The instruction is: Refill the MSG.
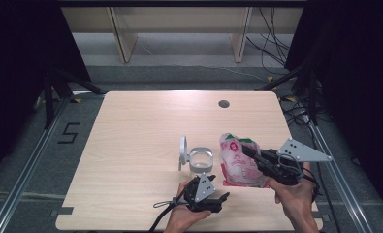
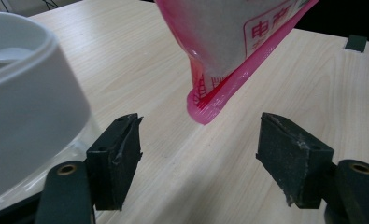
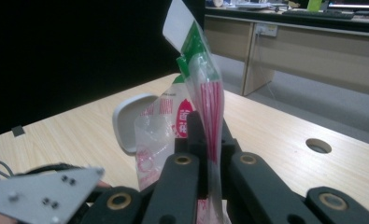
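High view: bag (image 1: 239, 162) lifted at the table's (image 1: 145, 121) 4 o'clock, pinched by right gripper (image 1: 249, 151); open container (image 1: 200, 160) just at its 9 o'clock, lid up. Left gripper (image 1: 217, 201) low at 6 o'clock, jaws spread, empty.

Left gripper view: bag corner (image 2: 205, 109) hanging between the spread pads (image 2: 119, 154), untouched; container wall (image 2: 28, 116) at 9 o'clock.

Right gripper view: jaws pressed on the bag's side (image 3: 210, 112), top still sealed. Judged early: bag picked up, opening and pouring left.
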`<state>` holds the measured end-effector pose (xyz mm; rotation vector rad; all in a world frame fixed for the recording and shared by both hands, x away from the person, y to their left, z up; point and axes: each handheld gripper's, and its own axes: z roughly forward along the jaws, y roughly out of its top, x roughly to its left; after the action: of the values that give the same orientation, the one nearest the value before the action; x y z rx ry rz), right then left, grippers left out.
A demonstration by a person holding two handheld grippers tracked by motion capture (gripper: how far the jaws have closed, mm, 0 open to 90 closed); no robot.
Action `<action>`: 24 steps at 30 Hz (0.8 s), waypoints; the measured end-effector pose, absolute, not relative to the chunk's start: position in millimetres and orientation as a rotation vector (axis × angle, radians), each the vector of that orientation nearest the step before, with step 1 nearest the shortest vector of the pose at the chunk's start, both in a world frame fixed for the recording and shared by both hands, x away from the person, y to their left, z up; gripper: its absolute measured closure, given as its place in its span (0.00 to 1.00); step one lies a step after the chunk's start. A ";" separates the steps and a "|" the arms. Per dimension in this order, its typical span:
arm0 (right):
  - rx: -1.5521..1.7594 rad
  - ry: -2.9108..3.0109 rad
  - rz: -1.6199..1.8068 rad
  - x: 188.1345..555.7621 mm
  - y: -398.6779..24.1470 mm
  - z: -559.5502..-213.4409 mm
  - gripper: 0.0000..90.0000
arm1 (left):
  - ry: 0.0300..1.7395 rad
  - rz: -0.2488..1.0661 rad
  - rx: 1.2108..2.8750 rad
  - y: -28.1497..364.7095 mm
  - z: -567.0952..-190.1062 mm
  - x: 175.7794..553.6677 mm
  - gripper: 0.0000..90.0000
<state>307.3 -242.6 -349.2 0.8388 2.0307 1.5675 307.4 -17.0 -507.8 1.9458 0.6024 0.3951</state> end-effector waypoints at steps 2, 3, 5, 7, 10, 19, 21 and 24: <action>0.844 2.033 1.589 305.7 -240.8 -347.1 1.00 | 0.614 0.418 1.942 -20.8 -508.4 307.4 0.33; 0.833 2.037 1.590 306.1 -240.0 -346.1 1.00 | 0.599 0.437 1.945 -22.0 -507.8 307.8 0.34; 0.815 2.041 1.591 305.7 -237.2 -344.2 1.00 | 0.583 0.446 1.951 -23.3 -507.2 307.8 0.42; 0.815 2.035 1.590 305.7 -235.7 -344.2 1.00 | 0.558 0.445 1.939 -24.9 -507.0 307.7 0.46; 0.815 2.058 1.598 305.3 -231.5 -344.3 1.00 | 0.540 0.423 1.897 -26.7 -508.2 308.7 0.61; 0.832 2.067 1.586 313.0 -223.9 -343.7 1.00 | 0.564 0.440 1.820 -28.1 -511.1 310.1 0.77; 0.795 2.060 1.568 320.0 -220.8 -345.5 1.00 | 0.570 0.434 1.813 -30.7 -512.2 309.7 0.78; 0.813 2.071 1.560 322.7 -218.3 -346.9 1.00 | 0.574 0.414 1.837 -31.6 -513.8 311.0 0.78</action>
<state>322.7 -218.3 -346.9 0.8127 2.0707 1.5598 311.0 -31.6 -513.8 1.8368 0.5745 0.4136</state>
